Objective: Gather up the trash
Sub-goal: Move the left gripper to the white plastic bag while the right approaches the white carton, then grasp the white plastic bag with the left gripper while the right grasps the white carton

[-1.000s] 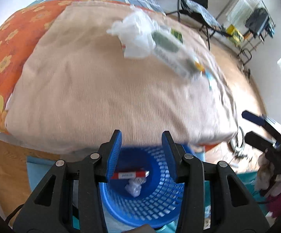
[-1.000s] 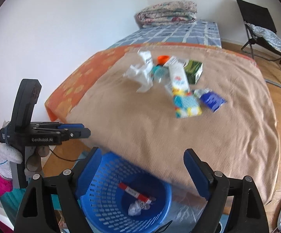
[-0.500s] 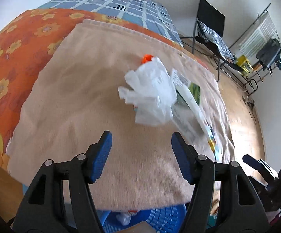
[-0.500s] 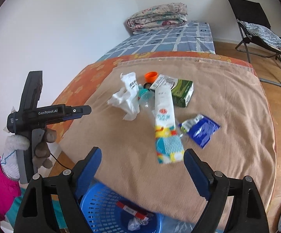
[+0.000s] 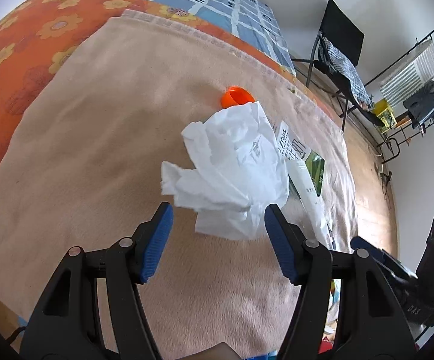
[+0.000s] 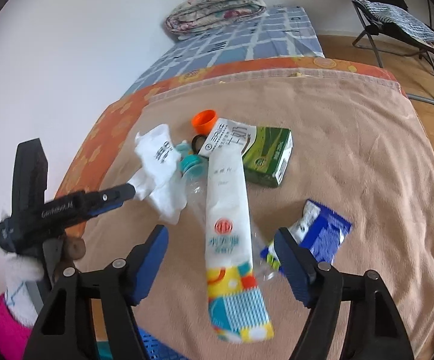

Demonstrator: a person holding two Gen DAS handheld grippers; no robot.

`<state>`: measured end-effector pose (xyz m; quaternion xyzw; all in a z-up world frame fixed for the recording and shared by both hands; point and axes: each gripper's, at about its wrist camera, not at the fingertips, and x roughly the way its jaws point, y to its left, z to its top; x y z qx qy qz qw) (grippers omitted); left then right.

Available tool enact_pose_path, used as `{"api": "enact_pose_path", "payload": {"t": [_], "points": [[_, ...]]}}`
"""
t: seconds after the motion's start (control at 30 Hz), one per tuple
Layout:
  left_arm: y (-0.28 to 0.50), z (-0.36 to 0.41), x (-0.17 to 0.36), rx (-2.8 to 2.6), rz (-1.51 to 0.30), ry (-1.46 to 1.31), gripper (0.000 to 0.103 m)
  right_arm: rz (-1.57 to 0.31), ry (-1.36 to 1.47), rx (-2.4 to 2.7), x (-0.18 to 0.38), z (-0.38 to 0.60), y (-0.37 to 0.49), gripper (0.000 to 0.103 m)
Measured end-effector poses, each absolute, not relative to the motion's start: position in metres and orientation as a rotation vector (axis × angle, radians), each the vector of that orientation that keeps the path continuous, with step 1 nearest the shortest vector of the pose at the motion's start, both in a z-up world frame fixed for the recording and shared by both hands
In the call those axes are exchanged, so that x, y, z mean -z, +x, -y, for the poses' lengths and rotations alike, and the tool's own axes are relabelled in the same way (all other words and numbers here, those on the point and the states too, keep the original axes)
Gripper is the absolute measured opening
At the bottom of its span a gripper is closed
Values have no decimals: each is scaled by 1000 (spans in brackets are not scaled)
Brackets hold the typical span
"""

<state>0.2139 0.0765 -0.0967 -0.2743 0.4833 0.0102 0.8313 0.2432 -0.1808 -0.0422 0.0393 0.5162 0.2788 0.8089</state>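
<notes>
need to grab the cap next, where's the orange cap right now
The orange cap lies on the tan blanket at the far end of the litter pile, just beyond the crumpled white paper and beside the green carton.

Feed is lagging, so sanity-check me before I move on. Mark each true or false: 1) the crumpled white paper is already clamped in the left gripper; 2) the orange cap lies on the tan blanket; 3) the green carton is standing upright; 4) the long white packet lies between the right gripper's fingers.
1) False: the left gripper is open, and the crumpled white paper lies just ahead of its fingertips.
2) True: orange cap, tan blanket.
3) False: the green carton lies flat.
4) True: long white packet, ungripped; the right gripper is closing.
</notes>
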Motion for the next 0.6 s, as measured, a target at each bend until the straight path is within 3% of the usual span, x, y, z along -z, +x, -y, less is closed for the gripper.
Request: {"api": "enact_pose_path", "payload": {"t": [0.3, 0.6], "points": [[233, -79, 111, -31, -1037, -636, 65, -1141, 55, -549, 60, 170, 258, 63], [245, -72, 121, -68, -1051, -574, 62, -1148, 45, -536, 66, 166, 264, 59]]}}
